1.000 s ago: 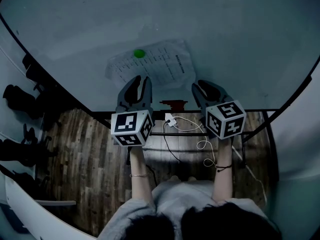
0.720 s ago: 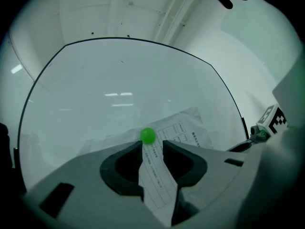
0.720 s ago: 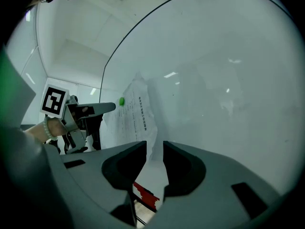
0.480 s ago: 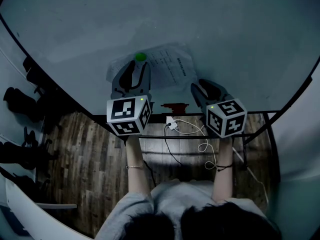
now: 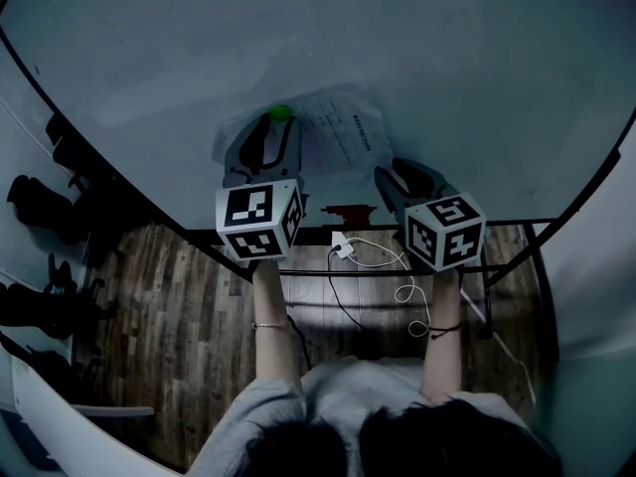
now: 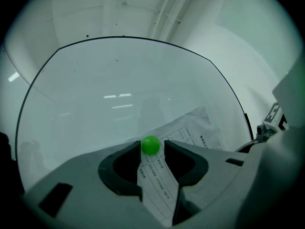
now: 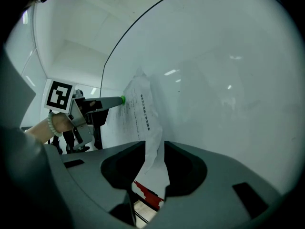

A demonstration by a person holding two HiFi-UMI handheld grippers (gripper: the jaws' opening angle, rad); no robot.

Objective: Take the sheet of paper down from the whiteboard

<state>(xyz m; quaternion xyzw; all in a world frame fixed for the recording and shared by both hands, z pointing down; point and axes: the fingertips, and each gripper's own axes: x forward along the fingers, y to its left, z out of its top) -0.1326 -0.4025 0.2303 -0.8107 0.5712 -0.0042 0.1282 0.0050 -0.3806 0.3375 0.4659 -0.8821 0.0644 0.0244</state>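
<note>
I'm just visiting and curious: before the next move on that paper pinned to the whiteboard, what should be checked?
1. Green round magnet between left gripper's jaws: ok; jaws have just been opening, magnet sits at their tips.
2. Magnet gripped: not ok.
3. Printed white paper sheet's lower edge between right gripper's jaws, which have just been opening too: ok.
4. Sheet pinched: not ok.
5. Magnet pinning sheet on glossy whiteboard: ok.

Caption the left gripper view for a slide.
Open left hand-held gripper brackets the green magnet pinning paper to the whiteboard.
</note>
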